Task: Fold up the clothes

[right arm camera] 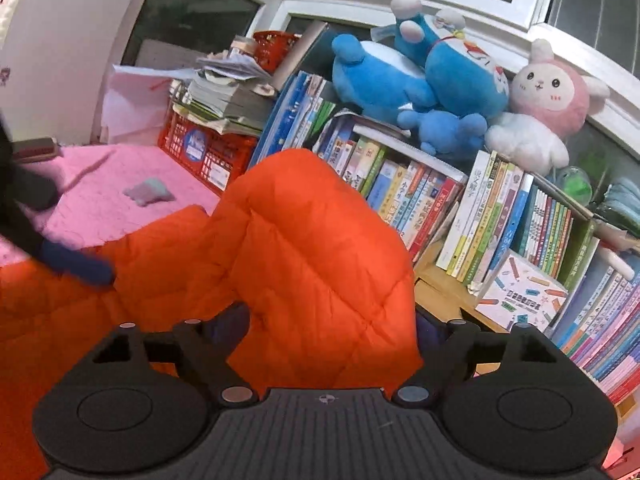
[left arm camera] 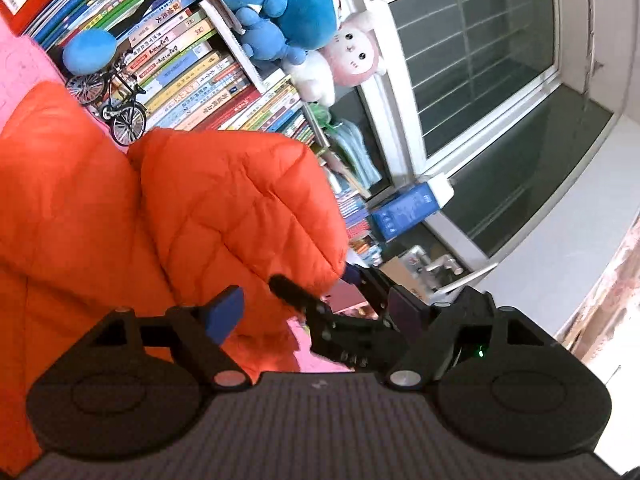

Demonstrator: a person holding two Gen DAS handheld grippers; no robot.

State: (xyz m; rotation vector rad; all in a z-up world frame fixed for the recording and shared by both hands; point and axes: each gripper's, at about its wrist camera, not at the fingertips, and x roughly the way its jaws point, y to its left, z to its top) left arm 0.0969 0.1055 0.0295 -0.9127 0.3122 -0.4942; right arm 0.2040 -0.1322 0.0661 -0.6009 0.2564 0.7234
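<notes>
A quilted orange puffer jacket [left arm camera: 132, 220] lies bunched on a pink bed cover [right arm camera: 100, 184]. One fold of it [right arm camera: 316, 248] stands up in front of the books. My right gripper [right arm camera: 328, 324] is open wide, and that raised fold fills the gap between its jaws. The left wrist view shows the right gripper [left arm camera: 320, 280] at the fold's lower corner, one finger on each side. My left gripper [left arm camera: 344, 312] is open just behind it, at the jacket's near edge. One of its blue fingertips [right arm camera: 76, 266] rests against the flat part of the jacket.
Rows of books [right arm camera: 480, 216] stand close behind the jacket, with blue plush toys [right arm camera: 420, 76] and a pink one [right arm camera: 552, 96] on top. A red crate [right arm camera: 208, 152] with papers, a model bicycle [left arm camera: 116, 100] and a small grey cloth [right arm camera: 148, 194] are on the bed. Windows [left arm camera: 480, 60] lie beyond.
</notes>
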